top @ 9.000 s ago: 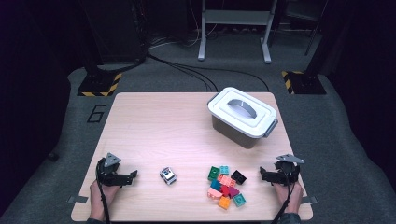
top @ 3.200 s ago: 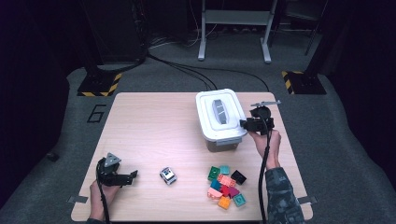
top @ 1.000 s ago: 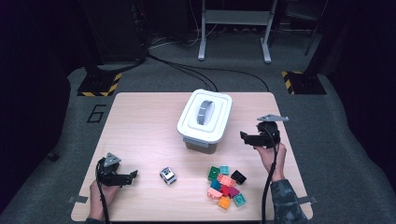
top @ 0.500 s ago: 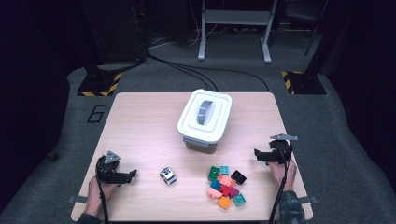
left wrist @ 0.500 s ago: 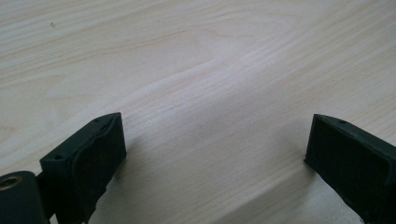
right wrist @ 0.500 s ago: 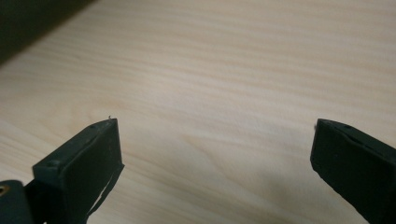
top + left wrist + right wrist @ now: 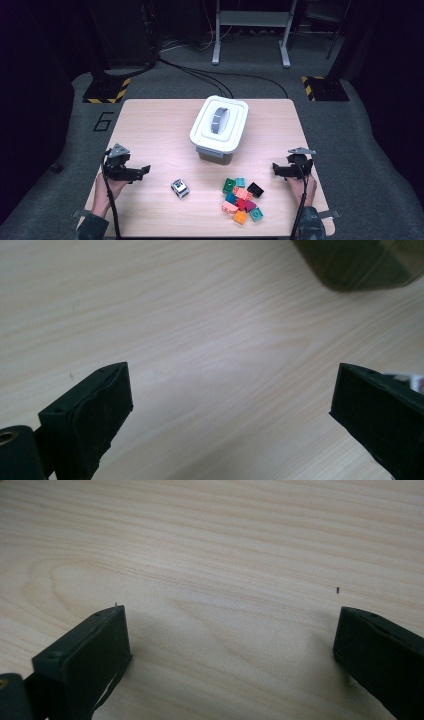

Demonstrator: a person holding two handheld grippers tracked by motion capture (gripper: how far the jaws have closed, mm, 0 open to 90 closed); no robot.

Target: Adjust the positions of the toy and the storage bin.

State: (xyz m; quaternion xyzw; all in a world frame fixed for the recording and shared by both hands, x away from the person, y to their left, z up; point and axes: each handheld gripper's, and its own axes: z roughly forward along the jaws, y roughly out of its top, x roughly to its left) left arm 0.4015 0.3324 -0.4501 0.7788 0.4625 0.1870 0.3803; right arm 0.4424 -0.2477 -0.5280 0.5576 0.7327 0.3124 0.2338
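A white lidded box (image 7: 219, 127) with a grey handle stands at the table's middle. Its dark corner shows at the top right of the left gripper view (image 7: 360, 265). Several coloured bricks (image 7: 242, 199) lie heaped near the front edge, with a small white and grey toy piece (image 7: 180, 187) to their left. My left gripper (image 7: 144, 171) hovers at the front left, open and pointing right, with only bare wood between its jaws (image 7: 230, 390). My right gripper (image 7: 275, 170) sits low at the front right beside the bricks. Its jaws have just been opening and stand wide over bare wood (image 7: 227, 630).
The wooden table (image 7: 150, 125) has free room along its left half and back edge. Dark floor with cables, a metal stand and yellow-black striped bases lies beyond it. A sliver of the white toy piece (image 7: 405, 380) peeks past the left gripper's right jaw.
The right gripper dragged the box from the back right to the middle, let go and sank to the front right. The left gripper has lifted and moved slightly away from the front edge.
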